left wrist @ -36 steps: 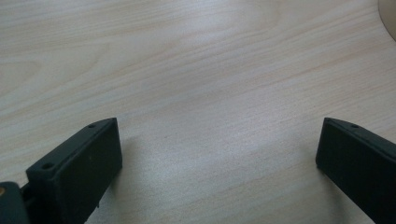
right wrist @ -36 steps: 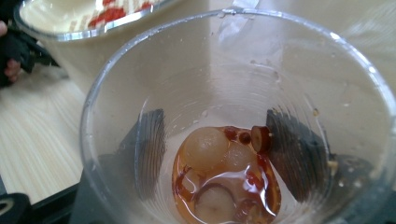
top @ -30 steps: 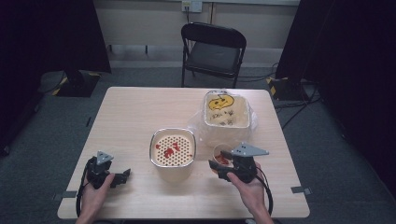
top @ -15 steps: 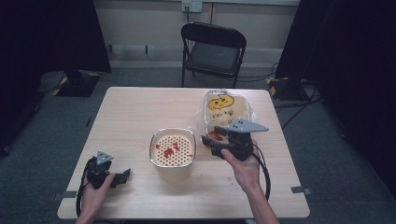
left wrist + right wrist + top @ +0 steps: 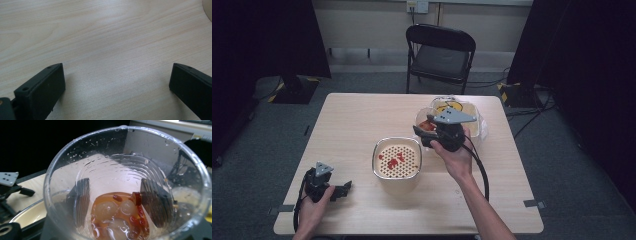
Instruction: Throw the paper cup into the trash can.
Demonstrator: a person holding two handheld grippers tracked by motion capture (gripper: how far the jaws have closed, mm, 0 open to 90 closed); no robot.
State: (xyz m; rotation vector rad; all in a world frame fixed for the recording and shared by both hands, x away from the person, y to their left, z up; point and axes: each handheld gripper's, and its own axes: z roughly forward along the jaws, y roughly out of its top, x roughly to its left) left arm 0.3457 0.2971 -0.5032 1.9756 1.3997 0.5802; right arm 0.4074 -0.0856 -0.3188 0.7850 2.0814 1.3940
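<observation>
1. high view shows the right gripper held over the far right part of the pale wooden table, between the square cream strainer bowl with many small holes and the clear plastic tub with a yellow smiling face;
2. right gripper view shows its two black jaws pinching a clear ribbed plastic cup from both sides, seen through the wet wall; the cup is tilted and has amber liquid with white round fruits and red berries at the bottom;
3. some red pieces already lie in the strainer bowl;
4. the left gripper rests low at the near left of the table, its jaws spread wide over bare wood, holding nothing;
5. i judge the step is to pour the cup into the strainer; the next move calls for bringing the cup above the bowl and tipping it slowly, so the liquid does not splash out.
</observation>
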